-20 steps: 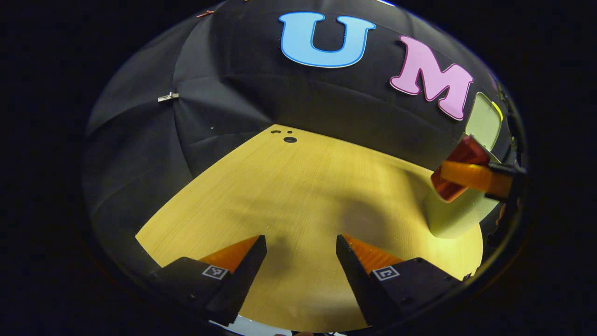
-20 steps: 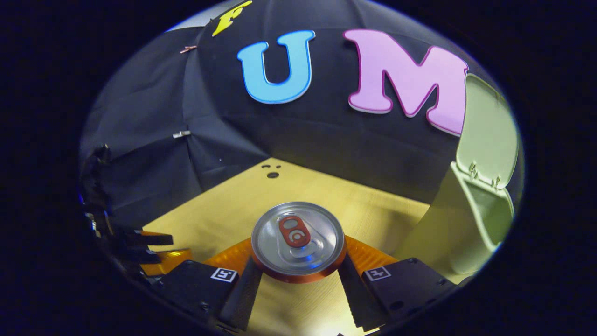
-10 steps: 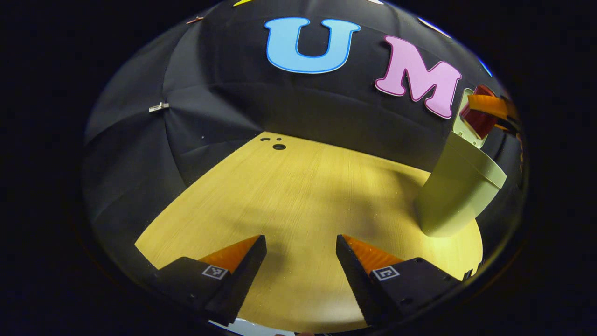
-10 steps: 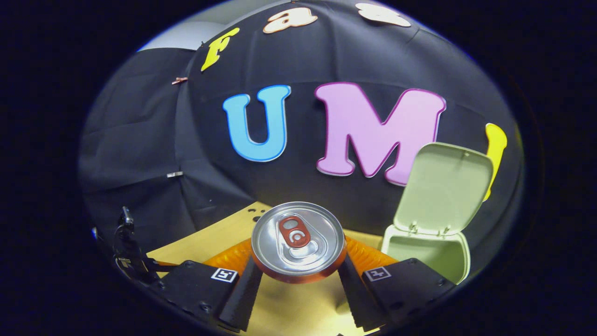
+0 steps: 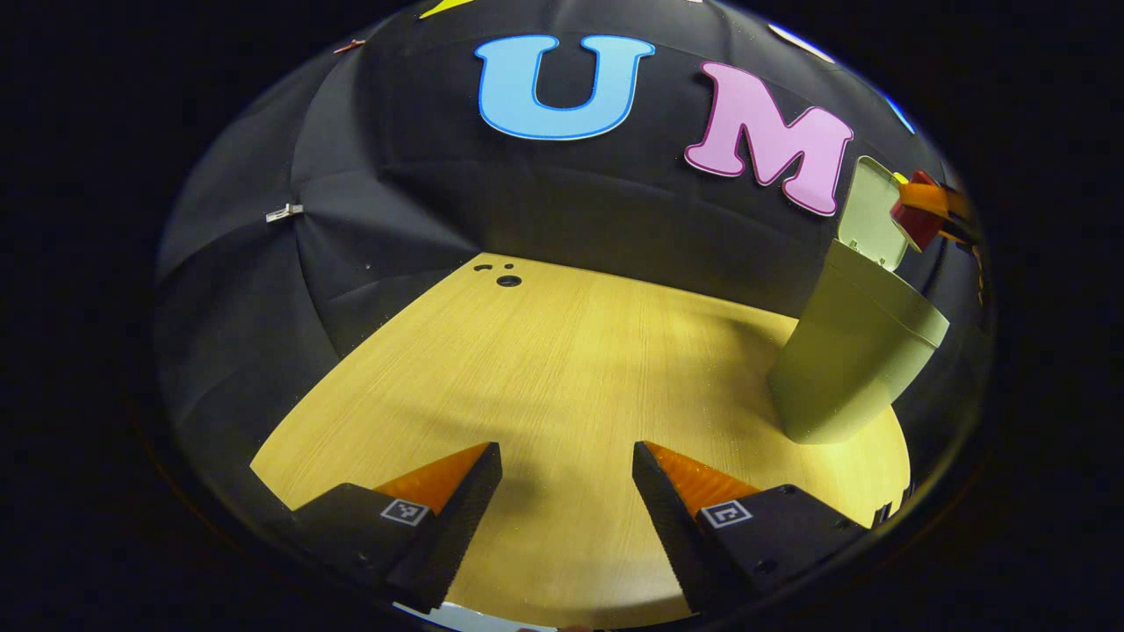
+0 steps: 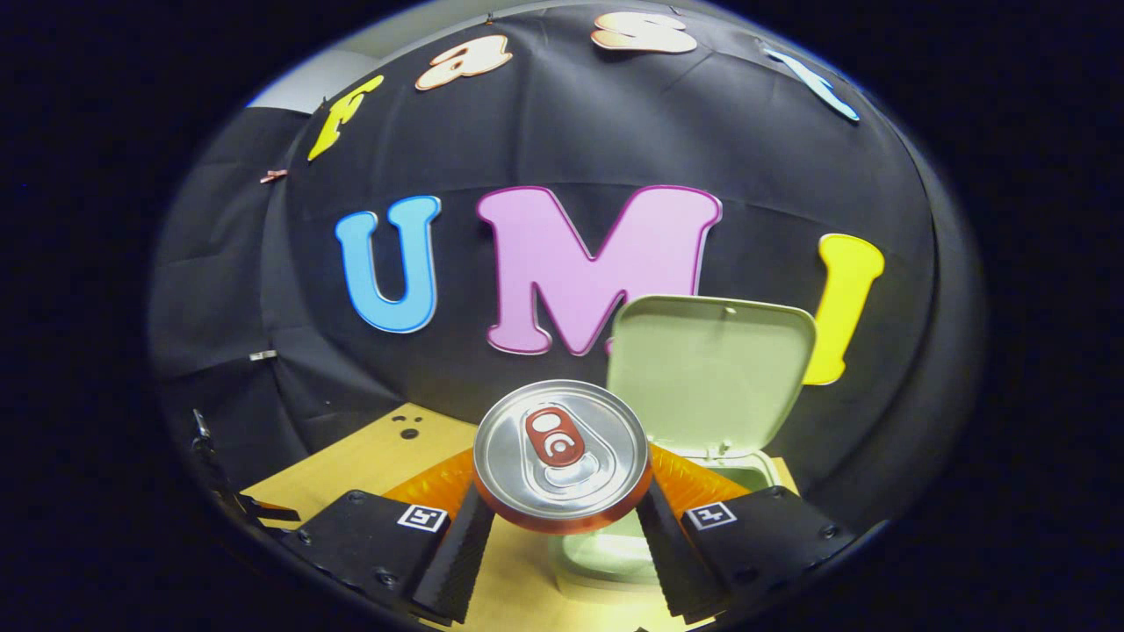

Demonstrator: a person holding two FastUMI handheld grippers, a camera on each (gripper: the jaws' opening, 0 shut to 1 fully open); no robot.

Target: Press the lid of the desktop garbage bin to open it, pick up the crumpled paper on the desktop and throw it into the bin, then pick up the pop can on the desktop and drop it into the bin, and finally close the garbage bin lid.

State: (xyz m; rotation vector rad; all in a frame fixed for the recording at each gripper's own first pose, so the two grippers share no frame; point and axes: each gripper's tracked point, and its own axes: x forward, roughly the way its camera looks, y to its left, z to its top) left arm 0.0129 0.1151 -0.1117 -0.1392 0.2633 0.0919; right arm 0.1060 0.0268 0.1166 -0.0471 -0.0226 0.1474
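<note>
Your right gripper (image 6: 562,527) has the pop can (image 6: 562,449) clamped between both fingers, top and red pull tab facing the camera. Big change over the last second: in the right gripper view the garbage bin (image 6: 615,549) slid from the far right edge to pretty much dead centre, so now the open lid (image 6: 709,373) stands up right behind the can and the bin's mouth sits just below and past it. So you've carried the can up and over toward the opening. The left gripper view backs this up: a second ago the can was low against the bin's side, and now the can (image 5: 913,215) is up by the lid (image 5: 868,211), above the bin's (image 5: 847,351) rim.

Your left gripper (image 5: 566,491) is just hanging over the bare wooden desktop (image 5: 562,369), jaws spread with nothing in them, barely moved.

No crumpled paper on the desk, so I'd guess that's already inside. Can looks nearly lined up. I'd nudge it a touch further over the mouth before letting go, so it doesn't clip the front rim. After that it's just closing the lid.
</note>
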